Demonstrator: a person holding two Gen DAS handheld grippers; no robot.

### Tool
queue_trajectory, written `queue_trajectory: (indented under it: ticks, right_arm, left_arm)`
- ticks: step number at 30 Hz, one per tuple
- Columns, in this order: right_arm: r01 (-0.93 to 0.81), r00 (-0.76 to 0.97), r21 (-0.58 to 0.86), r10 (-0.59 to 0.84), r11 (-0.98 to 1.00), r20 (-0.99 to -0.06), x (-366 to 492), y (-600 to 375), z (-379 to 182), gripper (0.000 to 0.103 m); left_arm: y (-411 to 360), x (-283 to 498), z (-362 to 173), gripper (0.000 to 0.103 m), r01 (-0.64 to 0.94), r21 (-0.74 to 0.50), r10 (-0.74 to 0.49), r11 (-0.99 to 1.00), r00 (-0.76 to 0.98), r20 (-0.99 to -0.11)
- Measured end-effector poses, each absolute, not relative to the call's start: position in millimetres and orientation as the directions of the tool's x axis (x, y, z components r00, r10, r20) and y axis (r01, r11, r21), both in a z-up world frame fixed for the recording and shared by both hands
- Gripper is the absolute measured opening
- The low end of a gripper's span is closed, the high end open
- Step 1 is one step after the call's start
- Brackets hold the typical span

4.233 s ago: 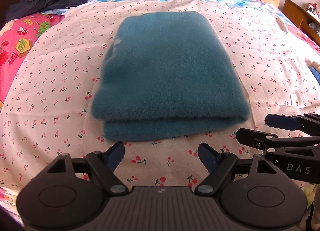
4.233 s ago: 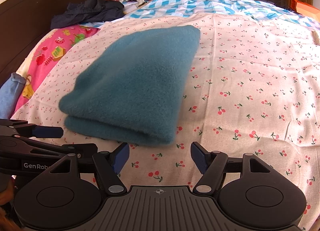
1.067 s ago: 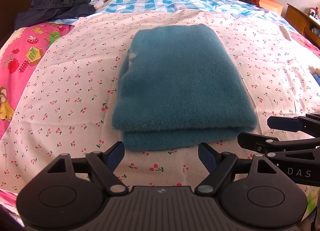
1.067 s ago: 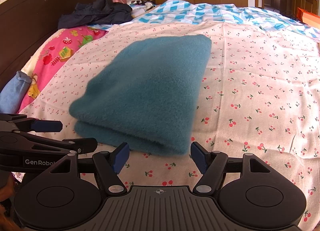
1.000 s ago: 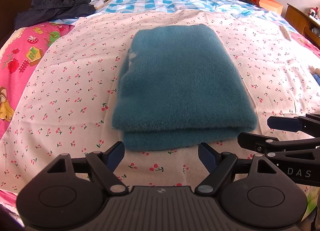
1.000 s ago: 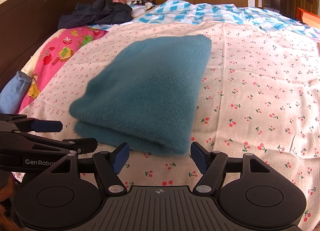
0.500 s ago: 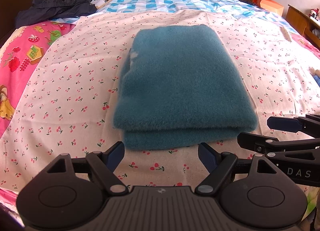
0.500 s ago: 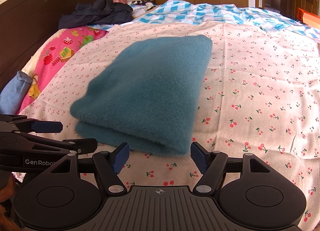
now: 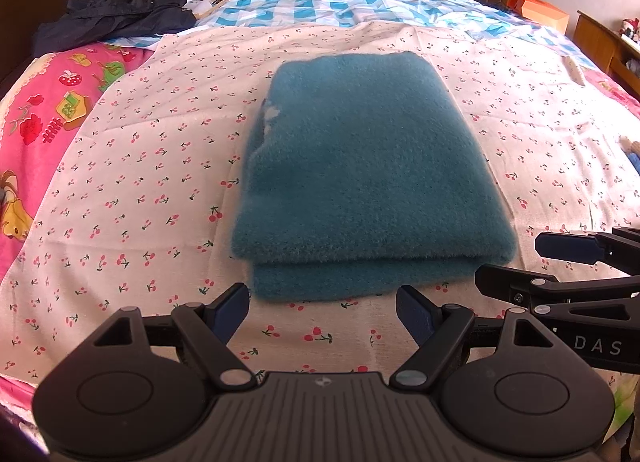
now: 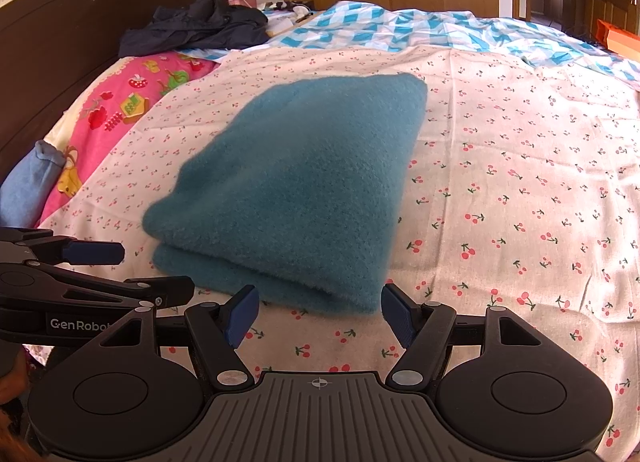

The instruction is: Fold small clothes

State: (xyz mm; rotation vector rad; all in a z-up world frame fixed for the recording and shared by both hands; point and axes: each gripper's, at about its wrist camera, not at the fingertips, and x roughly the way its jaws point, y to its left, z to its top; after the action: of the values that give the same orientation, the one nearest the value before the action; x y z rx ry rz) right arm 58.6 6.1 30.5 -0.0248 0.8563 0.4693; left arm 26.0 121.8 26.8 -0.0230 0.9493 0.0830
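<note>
The teal fleece garment (image 9: 364,165) lies folded into a neat two-layer rectangle on the cherry-print sheet (image 9: 152,165) of the bed, its thick folded edge facing the camera. Just short of that edge, the left gripper (image 9: 322,312) hangs released, jaws spread wide, grasping nothing. The right gripper (image 10: 320,312) hangs beside it off the garment's near right corner, also spread and empty, neither one touching the fabric.

By my read the fold is essentially done, so the job in hand is finishing cleanly: any last touch should be a light press on the top layer, not a pinch, since this fluffy fleece would likely drag and skew the stack. A small pale patch shows at the garment's left edge; I cannot tell what it is.

Beyond the garment's far edge lies a blue-and-white checked blanket (image 9: 320,7); to its far left, a dark jacket (image 9: 112,15) and a pink cartoon sheet (image 9: 44,113).

Readable writing: "DAS" on the right gripper's body in the left view, "GenRobo", cut off, on the left gripper's body in the right view.
</note>
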Motion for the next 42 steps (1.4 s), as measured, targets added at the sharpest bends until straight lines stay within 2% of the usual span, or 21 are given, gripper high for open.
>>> queue_trajectory:
  ticks: [42]
  right_arm:
    - [-0.413, 0.559, 0.164, 0.391, 0.896, -0.731, 56.3, 10.0, 30.8, 0.069]
  left_arm:
    - [123.3, 19.8, 27.0, 0.084, -0.079, 0.029, 0.070, 0.996, 0.587, -0.807]
